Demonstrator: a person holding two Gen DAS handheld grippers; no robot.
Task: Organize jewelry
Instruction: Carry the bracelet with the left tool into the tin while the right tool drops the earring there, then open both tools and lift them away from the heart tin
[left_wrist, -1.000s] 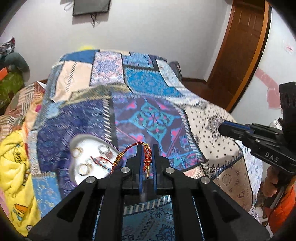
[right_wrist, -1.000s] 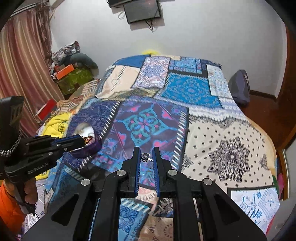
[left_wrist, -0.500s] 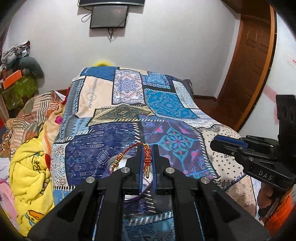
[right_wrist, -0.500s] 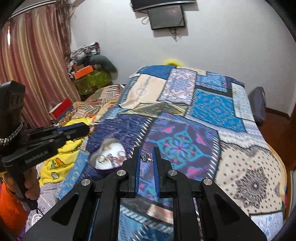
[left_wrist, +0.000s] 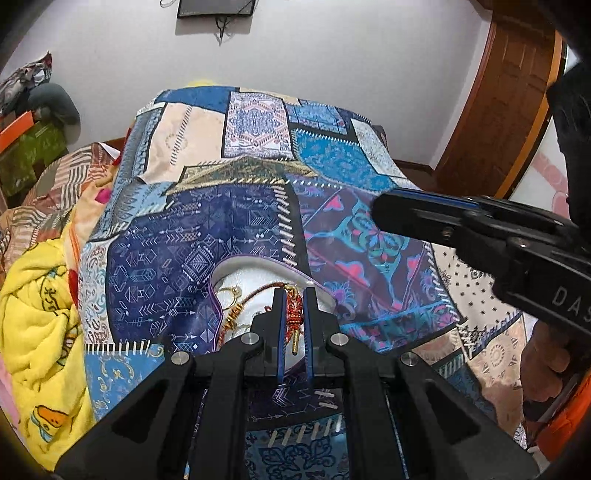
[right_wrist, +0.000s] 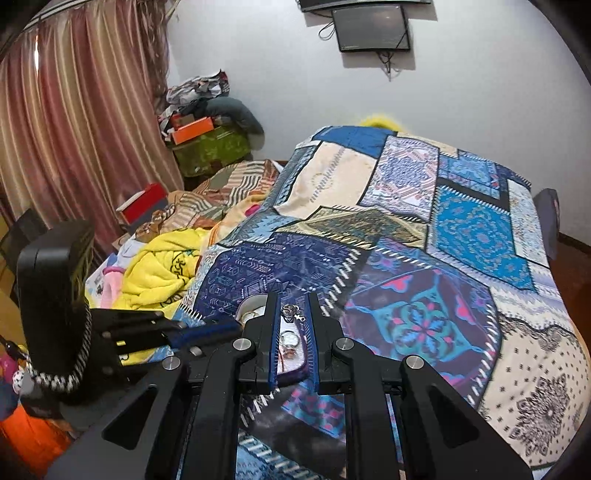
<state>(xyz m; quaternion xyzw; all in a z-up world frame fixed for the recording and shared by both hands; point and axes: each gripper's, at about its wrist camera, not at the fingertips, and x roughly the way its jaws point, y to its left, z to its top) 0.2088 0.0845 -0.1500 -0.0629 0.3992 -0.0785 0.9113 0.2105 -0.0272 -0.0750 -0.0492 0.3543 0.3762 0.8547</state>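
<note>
Both hand-held grippers have dropped closer to the white jewelry tray (left_wrist: 258, 269) lying on the patchwork bedspread (left_wrist: 192, 236) near the bed's foot edge. Left hand-held gripper (left_wrist: 294, 295) is clamped on a red-and-gold corded bracelet (left_wrist: 293, 314), now hanging over the tray. Right hand-held gripper (right_wrist: 293, 299) pinches a small silver earring (right_wrist: 291, 313) above the tray's rings (right_wrist: 289, 338).
</note>
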